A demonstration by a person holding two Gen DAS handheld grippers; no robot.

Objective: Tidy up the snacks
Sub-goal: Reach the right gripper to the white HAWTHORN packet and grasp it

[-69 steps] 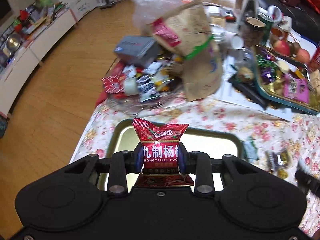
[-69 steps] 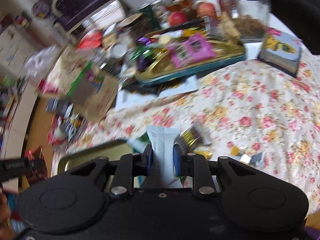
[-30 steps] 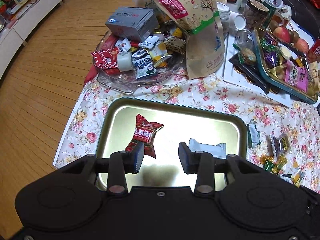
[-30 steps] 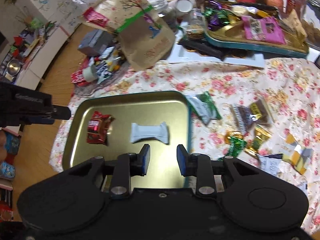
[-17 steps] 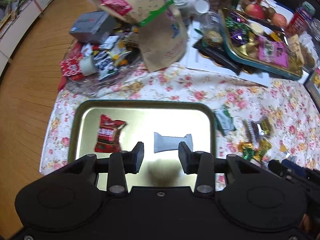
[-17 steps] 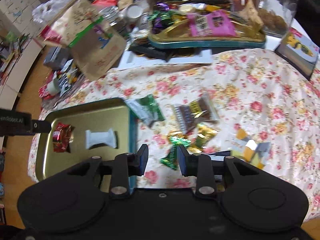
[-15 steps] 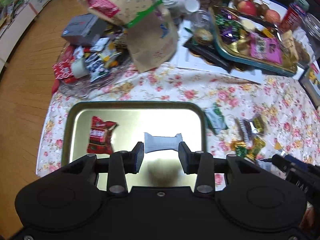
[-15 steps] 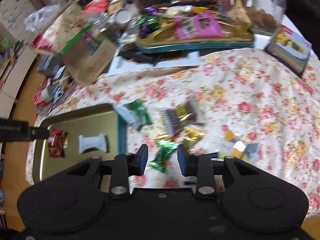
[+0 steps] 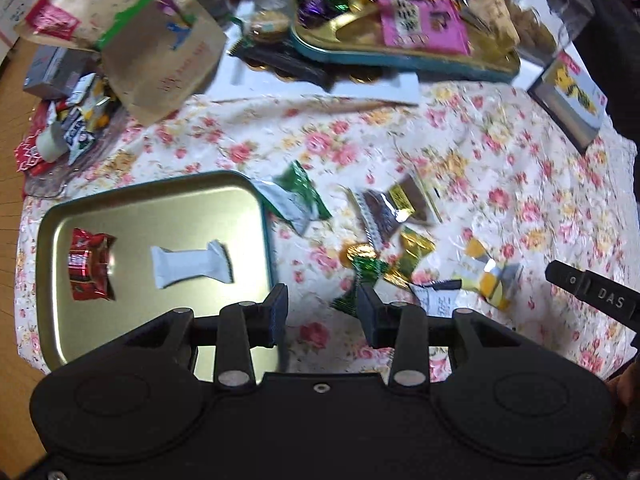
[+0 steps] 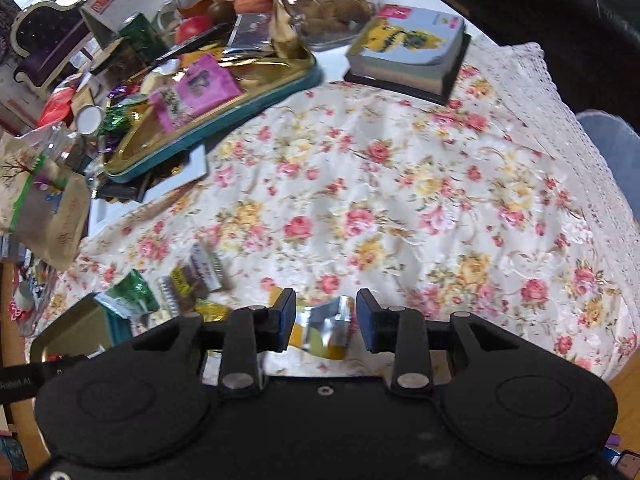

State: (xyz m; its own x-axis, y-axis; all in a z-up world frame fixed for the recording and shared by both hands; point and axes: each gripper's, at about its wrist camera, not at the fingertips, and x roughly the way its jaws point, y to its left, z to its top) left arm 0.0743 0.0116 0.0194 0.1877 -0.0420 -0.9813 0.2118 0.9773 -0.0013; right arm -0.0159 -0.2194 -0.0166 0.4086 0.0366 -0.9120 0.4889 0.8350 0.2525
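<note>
Both grippers, left (image 9: 322, 312) and right (image 10: 325, 320), were empty, jaws apart (right just widening over yellow candy (image 10: 324, 330)); foil wrapper might slip.

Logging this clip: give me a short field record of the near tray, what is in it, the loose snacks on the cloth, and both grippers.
near tray: gold metal tray on the floral tablecloth
tray contents: red snack packet and white snack packet, lying apart
loose snacks: green and white packet beside the tray; brown packet; small gold and green candies
left gripper: open, empty, above the cloth by the candies
right gripper: open, jaws just been opening, yellow and silver wrapper below the gap, not gripped
</note>
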